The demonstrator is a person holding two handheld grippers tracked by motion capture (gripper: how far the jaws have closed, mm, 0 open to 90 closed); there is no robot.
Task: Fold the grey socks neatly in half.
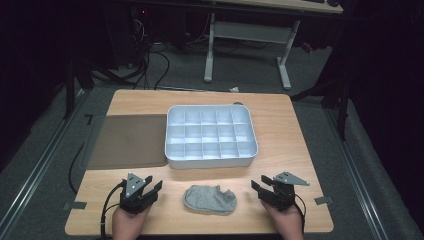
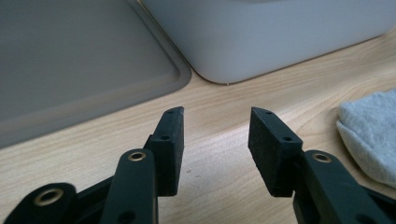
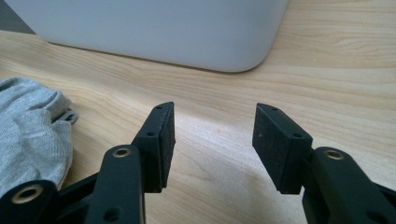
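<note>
A grey sock (image 1: 210,199) lies crumpled on the wooden table near its front edge, between the two grippers. My left gripper (image 1: 154,188) rests on the table to the sock's left, open with nothing between its jaws; in the left gripper view the gripper (image 2: 215,122) points at bare wood and the sock (image 2: 371,133) lies at the right edge. My right gripper (image 1: 258,184) rests to the sock's right, open and empty; in the right gripper view the gripper (image 3: 213,119) also faces bare wood, with the sock (image 3: 30,130) at the left.
A white tray with several compartments (image 1: 211,136) stands in the middle of the table behind the sock. A flat grey-brown lid or mat (image 1: 127,141) lies to its left. The wooden table (image 1: 280,135) has bare wood around the tray; a desk frame stands on the floor beyond.
</note>
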